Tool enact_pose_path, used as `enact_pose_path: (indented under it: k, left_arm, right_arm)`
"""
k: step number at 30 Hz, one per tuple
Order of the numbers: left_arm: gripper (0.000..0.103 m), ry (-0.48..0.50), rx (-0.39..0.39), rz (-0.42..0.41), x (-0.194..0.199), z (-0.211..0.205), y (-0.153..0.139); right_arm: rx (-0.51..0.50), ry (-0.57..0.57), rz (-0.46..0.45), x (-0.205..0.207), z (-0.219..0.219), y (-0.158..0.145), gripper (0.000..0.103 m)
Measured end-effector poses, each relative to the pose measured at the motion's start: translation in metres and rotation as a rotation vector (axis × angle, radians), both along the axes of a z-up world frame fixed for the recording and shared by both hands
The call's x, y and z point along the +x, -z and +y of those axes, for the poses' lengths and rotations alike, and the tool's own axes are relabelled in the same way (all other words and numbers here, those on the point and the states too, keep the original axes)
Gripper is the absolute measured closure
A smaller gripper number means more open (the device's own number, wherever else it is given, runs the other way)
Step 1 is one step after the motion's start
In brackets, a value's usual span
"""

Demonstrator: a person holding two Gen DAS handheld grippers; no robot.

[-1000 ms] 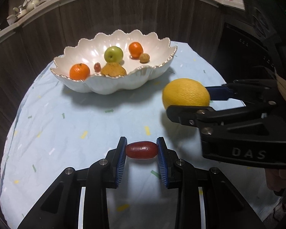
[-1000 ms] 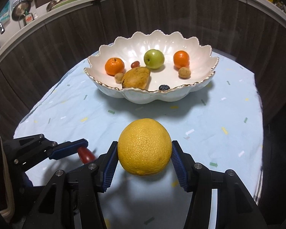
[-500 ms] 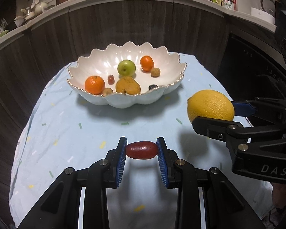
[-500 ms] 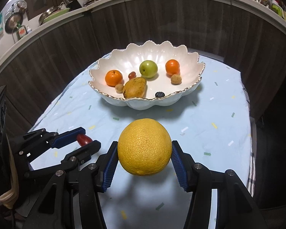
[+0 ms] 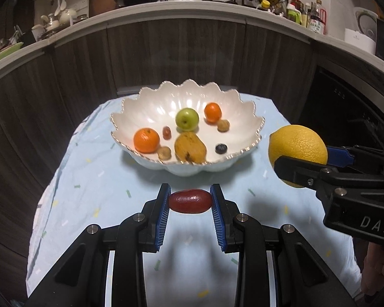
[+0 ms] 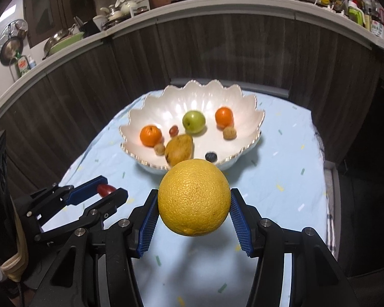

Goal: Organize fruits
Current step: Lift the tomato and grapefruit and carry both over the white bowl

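Both grippers have risen since a second ago: the white scalloped bowl (image 5: 245, 163) now sits lower and smaller in both wrist views, and more of the kitchen shelf behind it shows. The grips look unchanged.

The left gripper (image 5: 190, 200) has its fingers nearly closed, pinching a small dark-red oblong fruit (image 5: 190, 201) end to end, so the fruit's long axis runs across the gap from pad to pad. The right gripper (image 6: 194, 202) has its fingers about half open and clamped on a large yellow citrus (image 6: 194, 197), pads against its two sides. Both fruits hang clear above the pale blue cloth on the surface (image 5: 94, 179).

Taking the bowl as landmark: it lies straight ahead of both sets of fingers and below them. It already holds two mandarins, a green apple (image 5: 187, 119), a brown pear (image 5: 190, 147) and a few small fruits. The red fruit hovers short of the bowl's near rim, roughly centred on it; the citrus is just off the bowl's right end in the left view. Neither hand looks clearly nearer, so either could go forward and down over the rim first.
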State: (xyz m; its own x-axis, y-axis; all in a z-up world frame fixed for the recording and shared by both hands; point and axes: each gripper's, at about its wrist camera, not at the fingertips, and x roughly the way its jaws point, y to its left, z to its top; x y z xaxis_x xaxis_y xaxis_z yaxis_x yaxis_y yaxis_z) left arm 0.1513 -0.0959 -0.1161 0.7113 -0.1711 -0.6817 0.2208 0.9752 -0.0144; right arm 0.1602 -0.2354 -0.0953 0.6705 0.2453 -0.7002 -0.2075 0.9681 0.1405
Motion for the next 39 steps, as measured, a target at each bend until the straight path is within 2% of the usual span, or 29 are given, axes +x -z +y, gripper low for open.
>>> enact_pose_path:
  k: [18, 30, 39]
  left_arm:
    - [0.071, -0.040, -0.018, -0.039, 0.052, 0.023, -0.022]
    - [0.071, 0.016, 0.014, -0.049, 0.103, 0.023, -0.022]
    - [0.071, 0.013, 0.027, -0.030, 0.137, 0.024, -0.012]
  right_arm:
    - [-0.041, 0.085, -0.045, 0.041, 0.012, -0.025, 0.048]
    - [-0.071, 0.158, -0.020, 0.076, 0.011, -0.018, 0.048]
    - [-0.076, 0.210, 0.033, 0.104, 0.008, -0.006, 0.048]
